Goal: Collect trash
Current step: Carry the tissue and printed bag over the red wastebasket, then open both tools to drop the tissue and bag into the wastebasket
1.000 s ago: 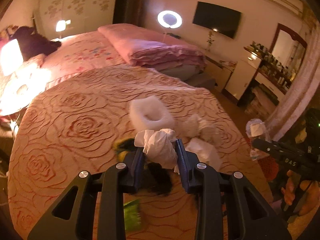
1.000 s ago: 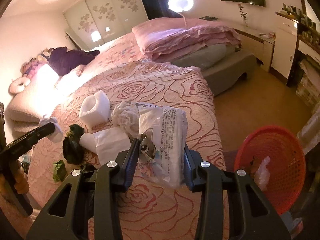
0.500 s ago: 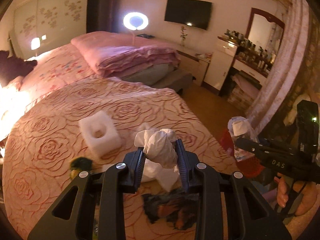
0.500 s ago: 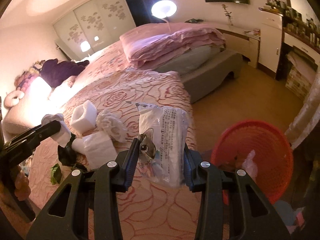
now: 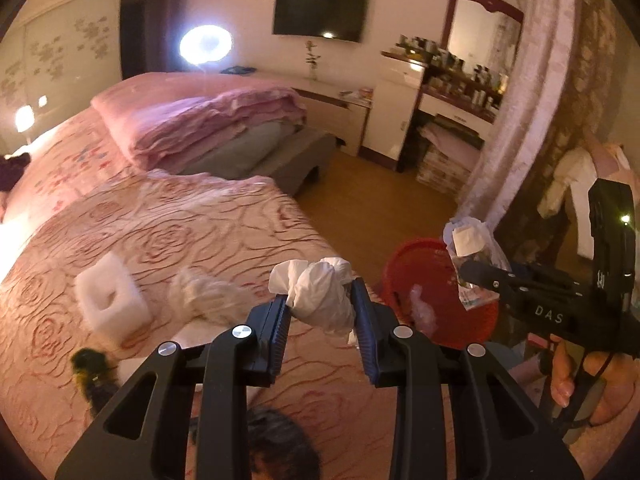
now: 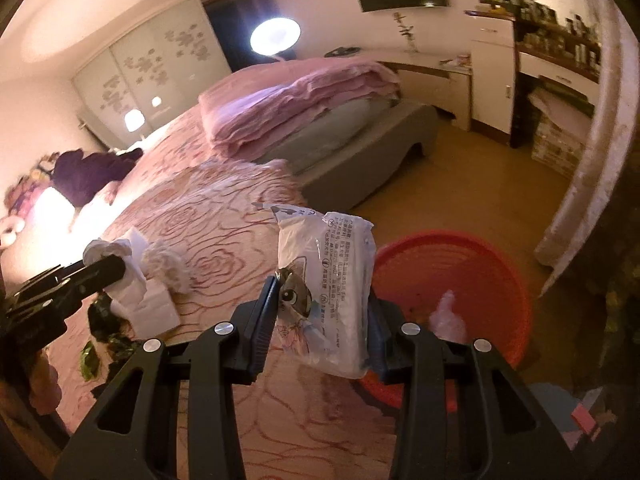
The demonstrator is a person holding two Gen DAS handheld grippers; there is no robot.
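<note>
My left gripper (image 5: 320, 304) is shut on a crumpled white tissue wad (image 5: 320, 296), held above the bed's edge. My right gripper (image 6: 322, 312) is shut on a clear plastic wrapper (image 6: 332, 288) with print on it, close to the rim of a red basket (image 6: 480, 276). In the left wrist view the right gripper (image 5: 466, 266) with the wrapper (image 5: 468, 244) hangs over the red basket (image 5: 420, 280), which stands on the floor beside the bed. The left gripper (image 6: 116, 268) with its tissue (image 6: 108, 250) shows at the left of the right wrist view.
On the rose-patterned bedspread (image 5: 180, 232) lie a white foam block (image 5: 110, 300), a frayed white clump (image 5: 204, 296), a white sheet (image 6: 154, 308) and dark and green scraps (image 6: 104, 332). A pale scrap (image 6: 446, 312) lies inside the basket. Wooden floor (image 5: 380, 196) lies beyond.
Both grippers have swung to the right, away from the middle of the bed and toward the red basket, each keeping its load. The basket now looms larger in both views.
</note>
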